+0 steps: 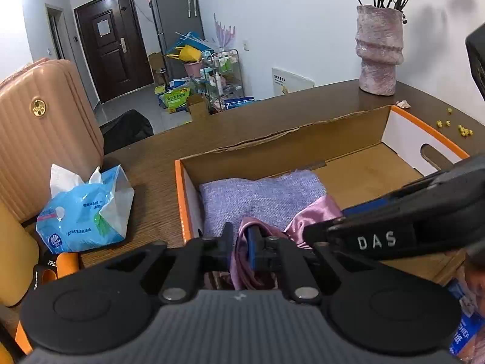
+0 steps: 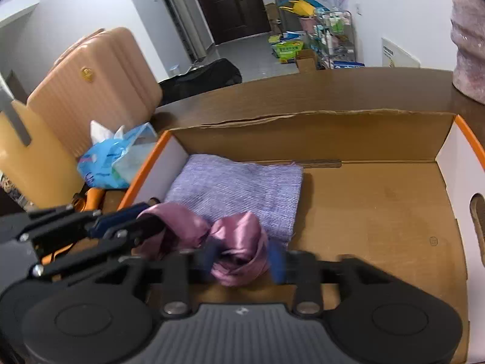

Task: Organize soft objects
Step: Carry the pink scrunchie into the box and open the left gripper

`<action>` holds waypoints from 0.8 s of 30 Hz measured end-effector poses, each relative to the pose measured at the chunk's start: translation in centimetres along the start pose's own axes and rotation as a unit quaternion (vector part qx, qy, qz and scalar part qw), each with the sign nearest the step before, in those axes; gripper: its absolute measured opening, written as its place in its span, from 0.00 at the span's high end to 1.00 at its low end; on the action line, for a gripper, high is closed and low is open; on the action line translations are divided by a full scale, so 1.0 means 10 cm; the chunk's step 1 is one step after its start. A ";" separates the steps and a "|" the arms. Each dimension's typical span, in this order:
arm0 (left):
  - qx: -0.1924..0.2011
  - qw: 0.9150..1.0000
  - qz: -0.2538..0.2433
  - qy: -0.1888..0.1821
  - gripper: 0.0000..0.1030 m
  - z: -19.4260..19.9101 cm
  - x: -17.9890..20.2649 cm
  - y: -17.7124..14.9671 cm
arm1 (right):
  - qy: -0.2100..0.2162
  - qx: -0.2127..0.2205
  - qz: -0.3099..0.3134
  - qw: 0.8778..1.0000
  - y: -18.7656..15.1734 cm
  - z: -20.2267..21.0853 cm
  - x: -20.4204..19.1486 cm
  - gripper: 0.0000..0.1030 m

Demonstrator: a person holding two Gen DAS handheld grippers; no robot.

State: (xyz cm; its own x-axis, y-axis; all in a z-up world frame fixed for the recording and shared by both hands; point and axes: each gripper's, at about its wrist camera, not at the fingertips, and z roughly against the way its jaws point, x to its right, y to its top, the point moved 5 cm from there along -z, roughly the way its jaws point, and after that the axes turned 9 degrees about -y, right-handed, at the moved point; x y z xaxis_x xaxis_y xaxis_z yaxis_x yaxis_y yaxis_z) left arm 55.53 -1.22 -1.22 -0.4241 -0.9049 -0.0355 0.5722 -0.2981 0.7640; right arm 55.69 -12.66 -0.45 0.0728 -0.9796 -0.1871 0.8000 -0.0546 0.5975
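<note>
A cardboard box with orange rims (image 1: 179, 194) (image 2: 379, 212) sits on the brown table. A folded lilac towel (image 1: 257, 200) (image 2: 239, 191) lies at its left end. A pink satin cloth (image 1: 312, 215) (image 2: 239, 242) hangs over the towel's near edge. My left gripper (image 1: 242, 250) (image 2: 127, 224) is shut on one end of the satin cloth. My right gripper (image 2: 242, 257) has its blue pads on either side of the other end, still apart; its arm crosses the left wrist view (image 1: 394, 224).
A blue tissue pack (image 1: 81, 212) (image 2: 115, 157) lies left of the box. A pink suitcase (image 1: 42, 130) (image 2: 100, 91) stands behind it. A pink vase with flowers (image 1: 379, 51) stands at the table's far right. Small yellow bits (image 1: 454, 127) are scattered near it.
</note>
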 end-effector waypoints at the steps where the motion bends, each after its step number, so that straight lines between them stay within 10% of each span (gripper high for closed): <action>1: 0.001 1.000 0.007 -0.003 0.88 0.02 -0.01 -0.01 | -0.003 0.001 -0.001 1.000 0.01 0.00 0.01 0.48; 5: 0.028 0.999 0.022 0.000 0.54 0.26 -0.11 0.04 | 0.006 0.014 -0.024 1.000 0.03 0.21 0.15 0.44; 14: 0.097 0.994 0.043 0.015 0.46 1.61 0.09 0.10 | 0.011 0.140 0.029 0.990 -0.13 1.80 0.30 0.42; 17: 0.157 0.986 0.047 0.017 0.25 2.25 0.29 -0.19 | 0.023 0.193 0.071 0.978 -0.50 2.47 0.33 0.38; 24: 0.223 0.972 0.010 0.068 0.14 3.17 0.96 -1.37 | 0.016 0.287 0.112 0.951 -1.92 3.39 0.49 0.33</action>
State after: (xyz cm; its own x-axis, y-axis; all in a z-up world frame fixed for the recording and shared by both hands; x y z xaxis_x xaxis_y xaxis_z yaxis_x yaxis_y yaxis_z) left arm 21.39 3.83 8.45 -0.3023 -0.9499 -0.0794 0.2057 -0.1463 0.9676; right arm 20.48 -22.95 13.63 0.2284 -0.9733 -0.0231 0.3061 0.0492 0.9507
